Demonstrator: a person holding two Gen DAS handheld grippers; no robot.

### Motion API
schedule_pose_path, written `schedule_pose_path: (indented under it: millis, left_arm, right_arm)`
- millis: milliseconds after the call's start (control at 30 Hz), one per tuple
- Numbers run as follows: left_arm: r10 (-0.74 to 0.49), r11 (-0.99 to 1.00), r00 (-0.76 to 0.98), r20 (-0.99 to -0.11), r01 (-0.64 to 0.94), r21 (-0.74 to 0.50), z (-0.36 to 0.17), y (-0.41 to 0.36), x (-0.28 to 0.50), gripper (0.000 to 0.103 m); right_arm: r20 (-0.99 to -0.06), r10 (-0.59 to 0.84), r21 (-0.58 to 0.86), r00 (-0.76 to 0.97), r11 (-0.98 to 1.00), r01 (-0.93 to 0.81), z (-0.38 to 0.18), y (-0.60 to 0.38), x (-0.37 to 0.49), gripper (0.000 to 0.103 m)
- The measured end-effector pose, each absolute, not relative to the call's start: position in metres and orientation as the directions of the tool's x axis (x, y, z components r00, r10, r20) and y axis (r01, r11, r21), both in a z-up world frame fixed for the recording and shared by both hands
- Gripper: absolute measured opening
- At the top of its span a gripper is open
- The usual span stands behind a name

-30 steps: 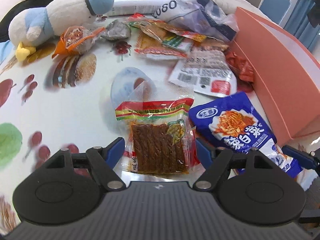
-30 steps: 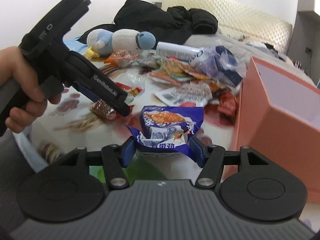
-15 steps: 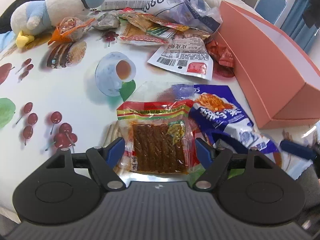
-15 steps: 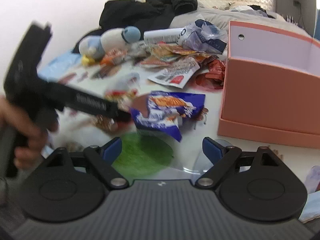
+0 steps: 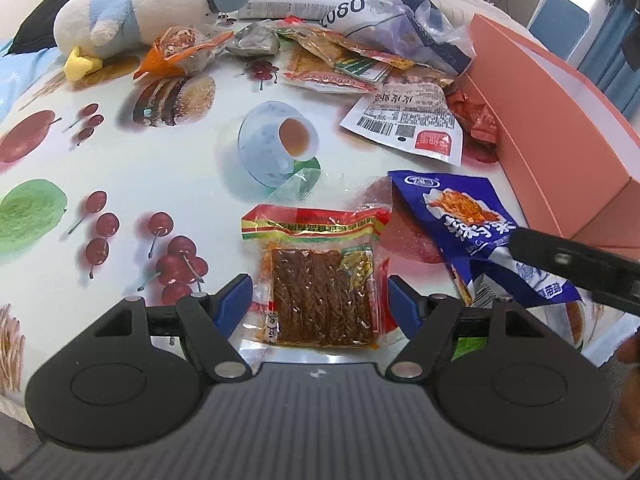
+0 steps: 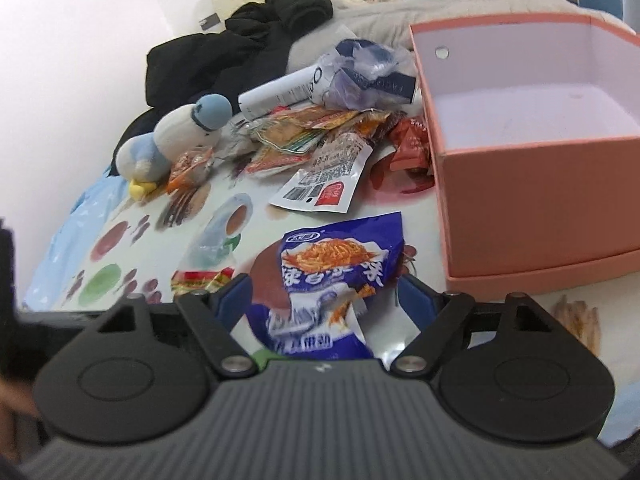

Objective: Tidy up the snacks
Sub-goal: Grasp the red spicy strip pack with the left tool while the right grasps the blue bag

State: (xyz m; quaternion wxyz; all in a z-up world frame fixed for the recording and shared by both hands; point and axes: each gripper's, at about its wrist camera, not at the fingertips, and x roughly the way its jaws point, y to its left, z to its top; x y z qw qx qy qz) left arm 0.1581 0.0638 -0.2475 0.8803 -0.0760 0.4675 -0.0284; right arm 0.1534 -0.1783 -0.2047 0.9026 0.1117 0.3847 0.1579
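- Since half a second ago the right gripper has come back over the blue snack packet; then its blue fingers stood clear of the packet, now the packet sits between them again.
- Left-wrist view has pulled back a little from the table; the clear packet of brown strips has kept its place between the left gripper fingers.
- Left gripper: fingers apart, one on each side of the strip packet; contact with the film cannot be told.
- Right gripper: fingers apart, packet's crumpled lower end between them, no visible clamp.
- Strip packet: glossy transparent film, red-yellow printed header, dark ridged sticks inside, flat on the tablecloth.
- Blue packet: shiny crinkled foil, noodle picture, white characters; just right of the strip packet.
- Tablecloth: smooth, white, printed with cherries and fruit.
- Pink box: matte cardboard, rectangular, open top, pale inside; right of the blue packet.
- Loose snack pile beyond, beside a soft plush penguin.
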Motion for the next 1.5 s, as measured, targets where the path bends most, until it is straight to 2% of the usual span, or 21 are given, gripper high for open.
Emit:
schedule_pose_path:
  millis: [167, 400, 467, 500, 567, 667, 833, 1200, 1500]
  left_arm:
    - [-0.091, 0.995, 0.553, -0.828, 0.009, -0.103, -0.251, 0.055, 0.159, 0.078]
    - [-0.065, 0.998, 0.547, -0.834, 0.056, -0.041, -0.256, 0.044, 0.164, 0.085]
    - [-0.061, 0.998, 0.549, -0.834, 0.062, -0.033, -0.257, 0.042, 0.164, 0.084]
    - [-0.063, 0.998, 0.549, -0.834, 0.059, -0.037, -0.256, 0.043, 0.165, 0.084]
    - [-0.063, 0.998, 0.551, -0.832, 0.061, -0.035, -0.254, 0.043, 0.165, 0.075]
    - [-0.07, 0.997, 0.545, -0.836, 0.055, -0.047, -0.252, 0.045, 0.167, 0.071]
    - [-0.072, 0.997, 0.55, -0.832, 0.057, -0.049, -0.244, 0.042, 0.168, 0.057]
    - [-0.096, 0.994, 0.577, -0.811, 0.013, -0.109, -0.224, 0.046, 0.158, 0.056]
    - [-0.08, 0.989, 0.647, -0.758, -0.042, -0.139, -0.17, 0.053, 0.139, 0.056]
  right_arm:
    - [-0.743, 0.309, 0.276, 0.594, 0.95, -0.149, -0.227, -0.167, 0.175, 0.073]
    - [-0.75, 0.312, 0.247, 0.583, 0.95, -0.191, -0.233, -0.162, 0.177, 0.07]
    - [-0.747, 0.329, 0.255, 0.578, 0.944, -0.207, -0.232, -0.162, 0.179, 0.053]
    - [-0.747, 0.341, 0.269, 0.57, 0.94, -0.211, -0.232, -0.162, 0.179, 0.051]
    - [-0.747, 0.344, 0.273, 0.569, 0.939, -0.21, -0.23, -0.163, 0.179, 0.044]
    - [-0.742, 0.346, 0.268, 0.574, 0.938, -0.219, -0.226, -0.164, 0.176, 0.039]
    - [-0.733, 0.329, 0.215, 0.595, 0.943, -0.256, -0.217, -0.165, 0.164, 0.038]
    - [-0.71, 0.313, 0.17, 0.63, 0.945, -0.278, -0.199, -0.17, 0.15, 0.037]
    - [-0.67, 0.346, 0.192, 0.657, 0.935, -0.297, -0.166, -0.173, 0.13, 0.037]
